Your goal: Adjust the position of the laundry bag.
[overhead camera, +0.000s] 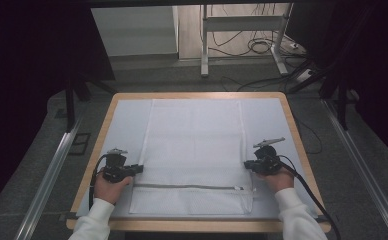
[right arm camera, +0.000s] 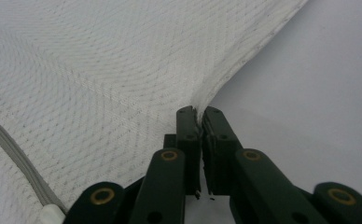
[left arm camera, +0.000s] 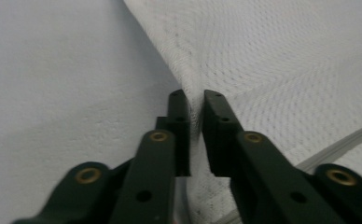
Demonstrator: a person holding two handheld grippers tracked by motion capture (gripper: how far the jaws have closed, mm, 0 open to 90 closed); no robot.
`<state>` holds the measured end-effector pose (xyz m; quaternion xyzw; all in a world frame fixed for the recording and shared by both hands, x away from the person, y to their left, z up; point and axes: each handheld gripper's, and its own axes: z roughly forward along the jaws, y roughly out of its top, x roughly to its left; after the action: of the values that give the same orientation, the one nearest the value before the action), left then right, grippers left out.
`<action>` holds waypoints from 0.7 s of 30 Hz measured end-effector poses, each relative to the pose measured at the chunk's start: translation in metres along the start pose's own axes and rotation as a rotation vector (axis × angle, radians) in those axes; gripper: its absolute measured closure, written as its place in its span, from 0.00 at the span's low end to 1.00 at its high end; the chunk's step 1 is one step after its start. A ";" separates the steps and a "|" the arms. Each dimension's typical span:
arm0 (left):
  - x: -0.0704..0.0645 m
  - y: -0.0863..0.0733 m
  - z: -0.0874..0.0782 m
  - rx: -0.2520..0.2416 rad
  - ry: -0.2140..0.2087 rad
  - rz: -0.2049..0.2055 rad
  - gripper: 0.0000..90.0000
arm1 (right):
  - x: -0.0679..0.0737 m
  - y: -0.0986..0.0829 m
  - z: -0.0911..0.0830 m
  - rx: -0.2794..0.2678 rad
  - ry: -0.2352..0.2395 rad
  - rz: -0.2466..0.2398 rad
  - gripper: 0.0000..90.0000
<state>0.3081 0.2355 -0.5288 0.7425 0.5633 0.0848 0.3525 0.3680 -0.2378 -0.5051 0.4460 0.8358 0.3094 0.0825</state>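
- A wooden-edged table takes up the middle of the high view, its top covered by a pale grey mat.
- A white mesh laundry bag lies flat on the mat at the centre of the frame, running from near the table's far edge down to near the bottom edge.
- A grey zipper crosses the bag from left to right in its lower part, ending at a small white pull near the bag's lower right. The zipper also shows at the lower right of the left gripper view and the lower left of the right gripper view.
- The left gripper sits at the bag's left edge, lower left of the high view, held in a hand with a white sleeve. In the left gripper view its jaws are pinched on a raised fold of the mesh edge.
- The right gripper sits at the bag's right edge, lower right of the high view, just above the zipper's end. In the right gripper view its jaws are clamped together on the bag's edge, which lifts slightly off the mat there.
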 end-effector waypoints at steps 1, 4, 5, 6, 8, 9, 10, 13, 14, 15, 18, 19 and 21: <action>-0.002 0.000 0.000 -0.007 0.015 0.011 0.71 | -0.001 -0.001 -0.001 -0.011 0.003 -0.006 0.82; -0.005 0.002 -0.005 -0.045 0.032 0.004 0.51 | -0.003 -0.002 -0.004 -0.049 -0.005 -0.002 0.62; -0.006 0.003 -0.007 -0.065 0.032 0.002 0.45 | -0.004 -0.002 -0.006 -0.068 -0.006 0.009 0.58; -0.007 0.004 -0.010 -0.086 0.033 0.001 0.41 | -0.006 -0.002 -0.008 -0.089 -0.004 0.016 0.54; -0.010 0.005 -0.015 -0.114 0.037 0.006 0.37 | -0.007 -0.002 -0.014 -0.127 0.001 0.024 0.48; -0.011 0.006 -0.017 -0.123 0.035 0.012 0.36 | -0.008 -0.001 -0.016 -0.144 0.006 0.027 0.46; -0.012 0.007 -0.018 -0.131 0.032 0.016 0.36 | -0.009 -0.001 -0.018 -0.159 0.005 0.031 0.44; -0.016 0.009 -0.021 -0.148 0.020 0.024 0.35 | -0.011 -0.002 -0.023 -0.200 -0.006 0.047 0.39; -0.018 0.009 -0.021 -0.154 0.018 0.026 0.35 | -0.011 -0.002 -0.024 -0.211 -0.007 0.053 0.38; -0.019 0.010 -0.021 -0.157 0.013 0.029 0.35 | -0.012 -0.002 -0.026 -0.222 -0.013 0.055 0.36; -0.028 0.012 -0.021 -0.157 -0.012 0.043 0.34 | -0.012 -0.002 -0.028 -0.241 -0.025 0.054 0.33; -0.030 0.013 -0.021 -0.157 -0.017 0.047 0.34 | -0.012 -0.002 -0.028 -0.241 -0.023 0.055 0.33; -0.038 0.014 -0.021 -0.156 -0.029 0.064 0.34 | -0.011 -0.003 -0.027 -0.235 -0.020 0.050 0.32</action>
<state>0.2949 0.2087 -0.4944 0.7315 0.5258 0.1288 0.4145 0.3612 -0.2597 -0.4866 0.4571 0.7816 0.4026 0.1349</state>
